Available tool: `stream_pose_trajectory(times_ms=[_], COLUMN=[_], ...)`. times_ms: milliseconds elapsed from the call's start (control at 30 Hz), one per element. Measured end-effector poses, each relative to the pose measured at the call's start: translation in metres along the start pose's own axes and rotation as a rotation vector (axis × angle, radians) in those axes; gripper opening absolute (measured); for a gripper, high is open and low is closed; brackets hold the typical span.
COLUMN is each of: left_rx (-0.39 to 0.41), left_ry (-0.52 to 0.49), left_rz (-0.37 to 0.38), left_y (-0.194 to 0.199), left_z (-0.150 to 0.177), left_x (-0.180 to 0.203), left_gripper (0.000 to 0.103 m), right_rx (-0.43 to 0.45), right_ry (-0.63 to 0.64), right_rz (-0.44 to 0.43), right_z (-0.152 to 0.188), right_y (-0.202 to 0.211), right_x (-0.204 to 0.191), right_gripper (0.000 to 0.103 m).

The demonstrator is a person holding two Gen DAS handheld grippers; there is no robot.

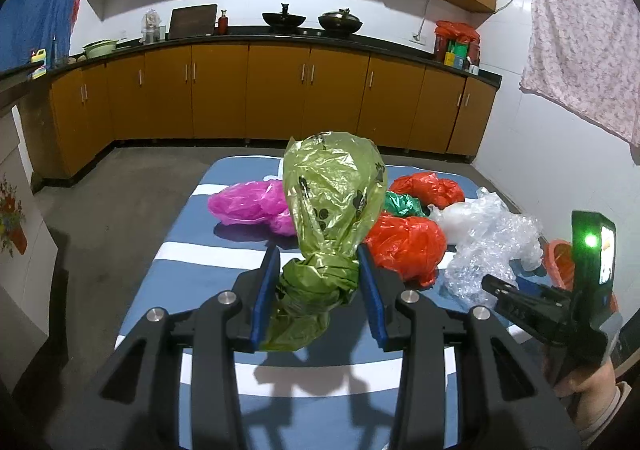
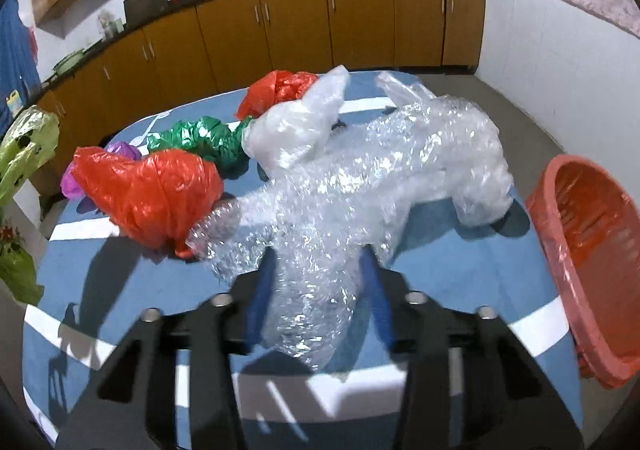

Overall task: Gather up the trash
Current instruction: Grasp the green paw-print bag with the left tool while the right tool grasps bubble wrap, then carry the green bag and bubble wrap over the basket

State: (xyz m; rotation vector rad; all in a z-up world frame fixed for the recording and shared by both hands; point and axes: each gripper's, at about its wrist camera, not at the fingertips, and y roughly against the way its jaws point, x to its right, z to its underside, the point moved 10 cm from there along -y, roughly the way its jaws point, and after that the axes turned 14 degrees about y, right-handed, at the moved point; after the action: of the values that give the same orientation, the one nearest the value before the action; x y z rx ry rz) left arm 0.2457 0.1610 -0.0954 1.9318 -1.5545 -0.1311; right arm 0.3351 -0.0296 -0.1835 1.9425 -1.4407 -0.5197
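One orange basket (image 2: 588, 270), no trash inside visible

I see a lime-green bag (image 1: 332, 186) with black prints, a blue-and-white striped bench (image 1: 224, 250), and an orange-red basket (image 2: 588, 250).

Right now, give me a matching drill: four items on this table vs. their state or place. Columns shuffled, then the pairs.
Items
1. light green bag
2. bubble wrap
3. basket
4. pink bag

States
A. at the table's right edge, nothing visible inside
B. lying on the table, untouched
C. lifted, neck between the left gripper fingers
D. one end between the right gripper fingers, the rest on the table

Pairs: 1-C, 2-D, 3-A, 4-B
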Motion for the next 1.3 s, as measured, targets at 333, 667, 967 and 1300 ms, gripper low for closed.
stream_pose_trajectory(times_ms=[333, 667, 967, 1300], left_rx=[-0.001, -0.006, -0.024, -0.075], left_ry=[-0.009, -0.034, -0.087, -0.149], left_rz=[0.037, 0.103, 0.190, 0.306], left_y=[0.010, 0.024, 0.035, 0.040], left_z=[0.004, 0.008, 0.022, 0.050], left_x=[0.012, 0.044, 0.093, 0.159], left_gripper=[0.039, 0.039, 0.039, 0.039], right_rx=[0.095, 0.177, 0.212, 0.217], right_ry=[0.074, 0.094, 0.029, -0.049], right_rz=[-0.034, 0.052, 0.169, 0.278], right_z=[0.015, 0.019, 0.035, 0.058], right_y=[0.065, 0.122, 0.160, 0.182], right_x=[-0.003, 0.033, 0.086, 0.137], right_gripper=[0.022, 0.022, 0.022, 0.022])
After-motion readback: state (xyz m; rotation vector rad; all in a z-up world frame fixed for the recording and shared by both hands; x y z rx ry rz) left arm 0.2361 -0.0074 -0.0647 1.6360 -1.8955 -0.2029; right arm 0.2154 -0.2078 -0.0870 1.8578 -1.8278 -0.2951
